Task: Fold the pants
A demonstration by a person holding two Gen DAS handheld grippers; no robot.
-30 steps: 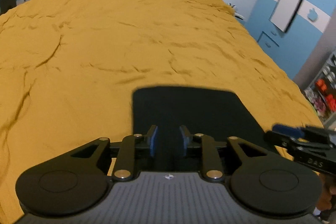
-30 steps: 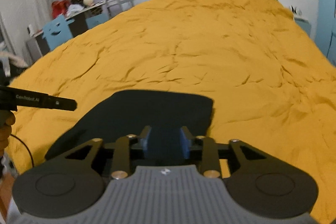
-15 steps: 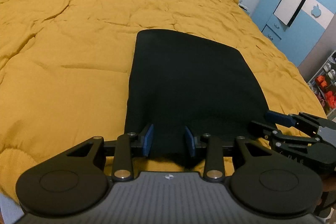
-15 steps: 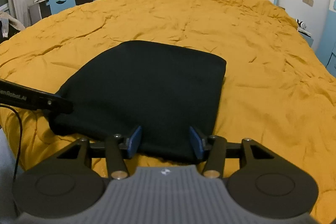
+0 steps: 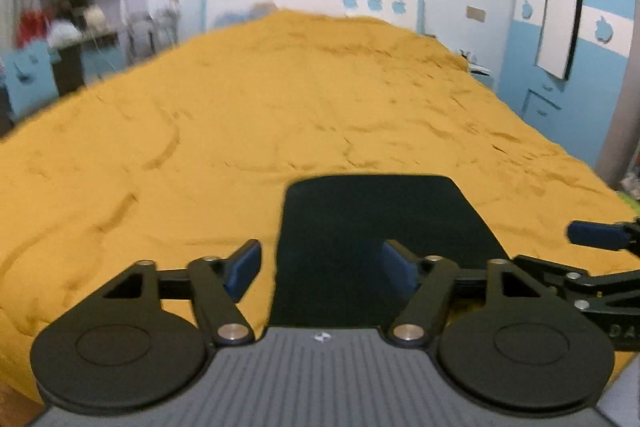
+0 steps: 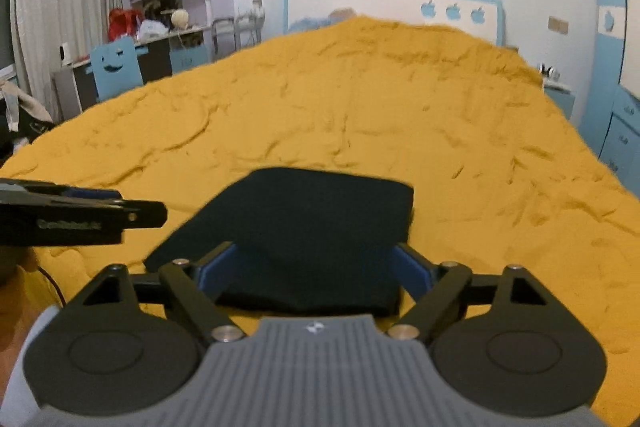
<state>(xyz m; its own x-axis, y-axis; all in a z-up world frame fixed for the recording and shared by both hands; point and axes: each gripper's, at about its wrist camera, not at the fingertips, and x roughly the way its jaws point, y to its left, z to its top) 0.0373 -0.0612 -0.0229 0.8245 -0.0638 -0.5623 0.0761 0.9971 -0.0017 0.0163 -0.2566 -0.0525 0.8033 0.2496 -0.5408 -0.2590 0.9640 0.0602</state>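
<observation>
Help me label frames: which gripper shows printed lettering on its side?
The left gripper, seen side-on in the right wrist view; the right gripper shows none legible.

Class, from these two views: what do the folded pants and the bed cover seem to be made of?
Folded pants: dark, matte fabric, probably a soft knit; no sheen, rounded edges. Bed cover: mustard cloth, likely padded; matte, with soft creases and puffy dents.
</observation>
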